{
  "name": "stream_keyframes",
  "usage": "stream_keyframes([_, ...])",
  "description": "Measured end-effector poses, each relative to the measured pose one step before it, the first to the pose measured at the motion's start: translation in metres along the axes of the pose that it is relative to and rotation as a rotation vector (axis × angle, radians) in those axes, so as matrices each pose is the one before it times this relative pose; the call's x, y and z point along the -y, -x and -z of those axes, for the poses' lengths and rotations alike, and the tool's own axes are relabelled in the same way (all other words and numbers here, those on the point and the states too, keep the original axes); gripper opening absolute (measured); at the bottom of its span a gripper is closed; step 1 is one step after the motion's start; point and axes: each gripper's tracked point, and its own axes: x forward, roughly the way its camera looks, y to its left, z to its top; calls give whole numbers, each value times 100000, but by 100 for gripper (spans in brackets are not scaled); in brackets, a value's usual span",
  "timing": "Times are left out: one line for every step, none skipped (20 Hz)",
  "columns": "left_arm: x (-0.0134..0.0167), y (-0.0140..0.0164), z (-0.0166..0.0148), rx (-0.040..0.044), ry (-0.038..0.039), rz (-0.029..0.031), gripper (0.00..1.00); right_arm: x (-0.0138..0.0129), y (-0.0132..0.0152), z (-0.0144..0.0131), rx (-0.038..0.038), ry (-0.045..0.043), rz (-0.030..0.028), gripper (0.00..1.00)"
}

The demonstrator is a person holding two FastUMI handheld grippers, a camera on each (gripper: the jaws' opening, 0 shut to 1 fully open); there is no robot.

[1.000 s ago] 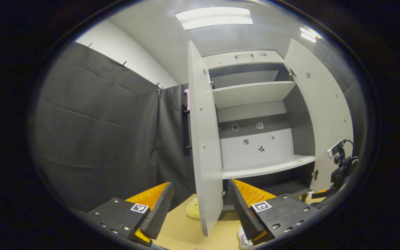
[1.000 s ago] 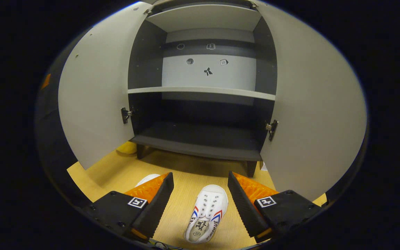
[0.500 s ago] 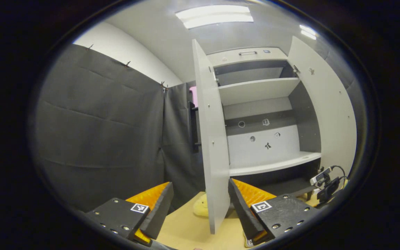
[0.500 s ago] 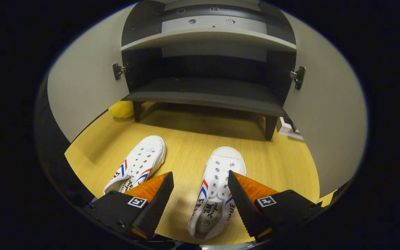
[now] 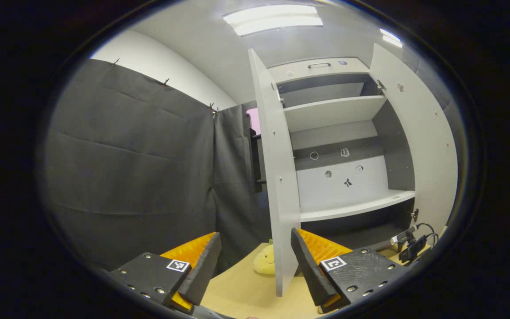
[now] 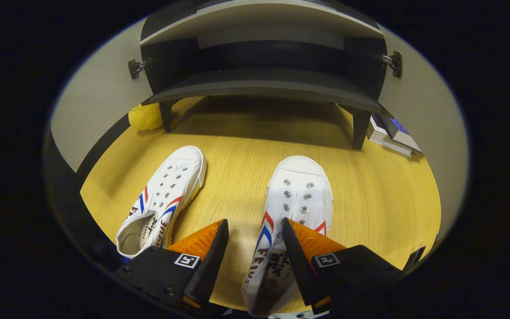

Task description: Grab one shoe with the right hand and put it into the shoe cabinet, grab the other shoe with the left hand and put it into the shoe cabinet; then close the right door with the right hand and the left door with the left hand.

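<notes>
White canvas, with red and blue stripes on the side, is what we have under the right gripper (image 6: 253, 248): the nearer shoe (image 6: 292, 212) lies on the wooden floor (image 6: 370, 195) in front of the shoe cabinet (image 6: 264, 84), toe pointing toward it. The fingers stand spread, with one finger over the shoe's opening and the other to its left above bare floor; they are not pinching anything, and we cannot tell whether they touch the canvas yet. The other shoe (image 6: 162, 199) lies to the left of it, apart, angled with its toe toward the cabinet.

We judge these shoes to be light and soft. The upper will fold under pressure, so a grip across the loose middle would likely crumple. The firmer place looks like the side wall at the collar, one finger inside the opening and one outside, or across the sole near the heel. The rubber edge should not slip much. A held shoe may droop at the toe, which matters when we clear the dark bottom shelf (image 6: 264, 88).

In the left gripper view the left gripper (image 5: 255, 261) is held up with fingers apart and nothing between them, facing the edge of the open left door (image 5: 277, 177); the right door (image 5: 423, 146) also stands open. A yellow soft toy (image 5: 264, 265) sits on the floor by the cabinet's left foot.
</notes>
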Motion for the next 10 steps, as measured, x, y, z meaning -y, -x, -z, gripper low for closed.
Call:
stream_keyframes([40, 27, -43, 26, -242, -5, 92, 378, -207, -65, -144, 1062, 2194, 78])
stream_keyframes([2, -15, -93, 137, -260, 135, 92, 924, -65, 49, -303, 1270, 3509, 77])
stream_keyframes([20, 20, -14, 202, -227, -20, 92, 277, 164, -67, 103, 156, 1584, 53])
stream_keyframes([80, -7, -22, 187, -5, 166, 92, 77, -443, 154, -250, -135, 175, 46])
stream_keyframes([110, 10, -52, 4, 286, 362, 91, -58, 751, -123, -454, -152, -792, 37])
stream_keyframes([78, -62, 54, -132, 150, 211, 91, 324, -645, 84, -258, -1856, -377, 34])
stream_keyframes([129, -78, -60, -74, 83, 149, 91, -257, 386, -314, -566, -2978, -1688, 23])
stream_keyframes([125, -11, 69, -37, 124, 153, 91, 173, 171, 5, 758, -2811, -420, 11])
stream_keyframes([177, -53, -72, 136, 195, 354, 91, 110, -644, -9, 603, 887, -194, 0])
stream_keyframes([271, -45, -72, 212, 171, 566, 91, 87, 907, 94, 1921, 1514, -266, 2])
